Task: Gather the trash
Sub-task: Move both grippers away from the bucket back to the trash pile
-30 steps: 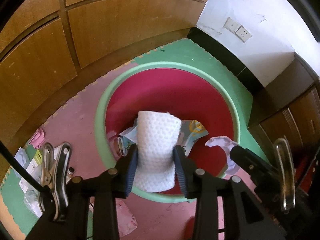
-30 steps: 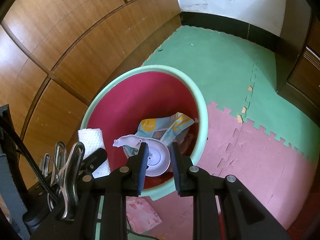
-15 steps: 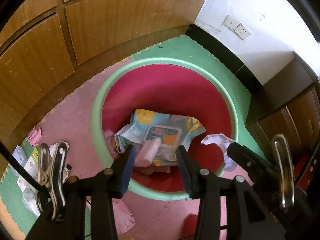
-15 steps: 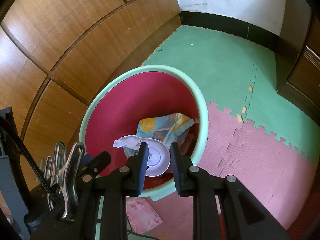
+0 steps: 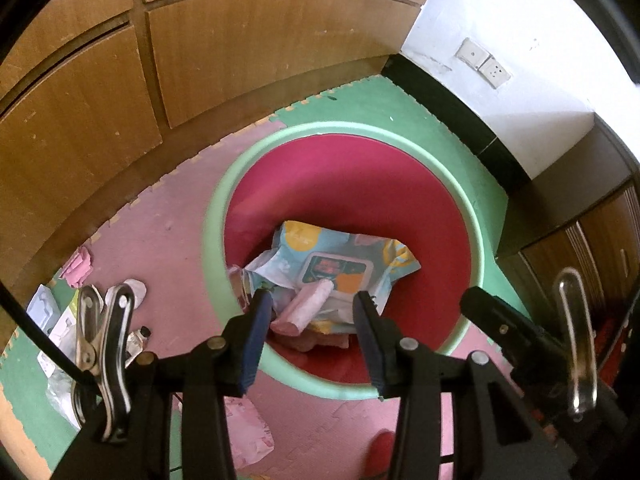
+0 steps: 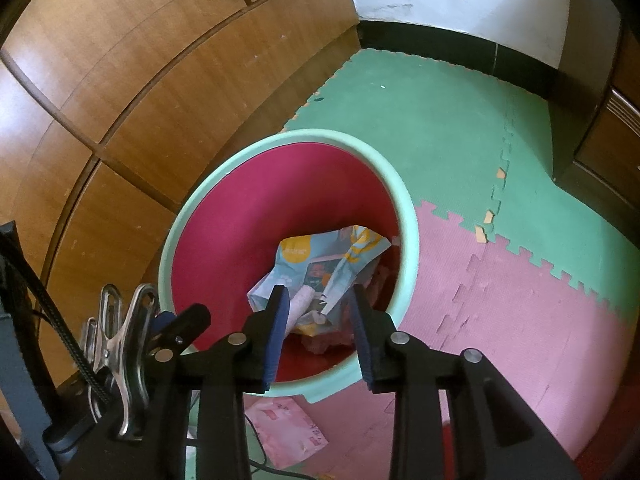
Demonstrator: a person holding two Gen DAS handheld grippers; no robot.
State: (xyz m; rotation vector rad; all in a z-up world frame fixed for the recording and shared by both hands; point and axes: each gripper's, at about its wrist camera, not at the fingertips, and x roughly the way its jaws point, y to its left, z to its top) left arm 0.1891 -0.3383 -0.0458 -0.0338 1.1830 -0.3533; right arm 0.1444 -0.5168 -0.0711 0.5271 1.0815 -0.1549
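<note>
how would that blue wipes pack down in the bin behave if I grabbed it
The wipes pack looks floppy: its film is creased and buckled, so it would probably sag. It seems flattened, so likely light. The glossy film may slip; the stiffer lid panel looks like the firmer place to pinch. It lies deep in the bin.

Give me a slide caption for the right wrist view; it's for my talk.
Right gripper, jaws opening and empty, above the green-rimmed bin holding a wipes pack.
</note>
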